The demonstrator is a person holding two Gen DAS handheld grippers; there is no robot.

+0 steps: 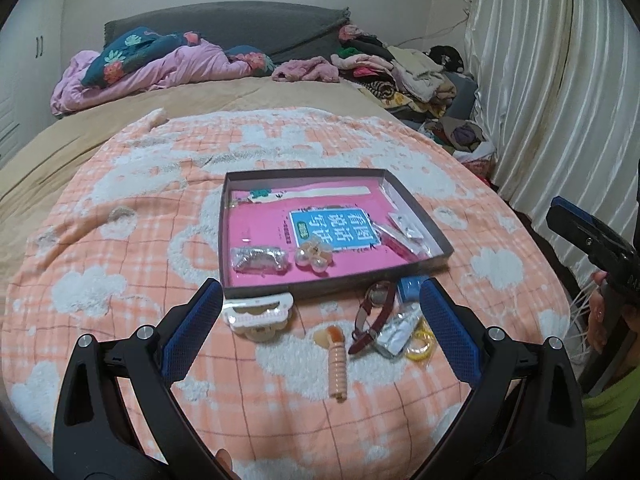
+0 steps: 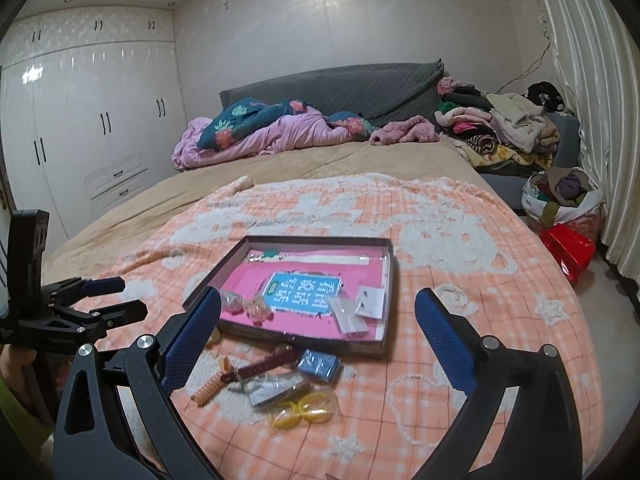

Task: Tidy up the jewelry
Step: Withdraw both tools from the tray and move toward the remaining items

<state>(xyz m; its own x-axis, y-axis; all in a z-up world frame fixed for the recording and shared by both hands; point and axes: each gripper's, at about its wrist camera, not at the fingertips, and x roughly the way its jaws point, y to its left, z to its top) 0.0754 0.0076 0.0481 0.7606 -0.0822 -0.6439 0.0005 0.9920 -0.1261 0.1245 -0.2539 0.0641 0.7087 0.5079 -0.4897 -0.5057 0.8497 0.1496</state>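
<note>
A shallow box with a pink floor [image 1: 416, 270] [image 2: 384, 280] lies on the orange blanket. It holds a silver foil packet [image 1: 260, 259], pearl clips [image 1: 314, 258] and small clear bags [image 1: 406, 230]. In front of it lie a white hair claw [image 1: 258, 316], a peach ribbed clip [image 1: 337, 364] [image 2: 208, 390], a dark red watch [image 1: 374, 316] [image 2: 262, 366], a blue packet [image 1: 410, 287] [image 2: 320, 365], a clear bag [image 2: 274, 388] and yellow rings [image 1: 420, 345] [image 2: 306, 410]. My left gripper [image 1: 320, 320] is open above these loose items. My right gripper [image 2: 318, 322] is open above the box's near edge.
The orange blanket [image 1: 120, 248] covers the foot of a bed. Crumpled bedding [image 2: 260, 132] and a clothes pile [image 2: 504, 128] lie at the head. A curtain [image 2: 592, 80] hangs at right, wardrobes [image 2: 80, 120] at left. A red bag [image 2: 568, 248] sits on the floor.
</note>
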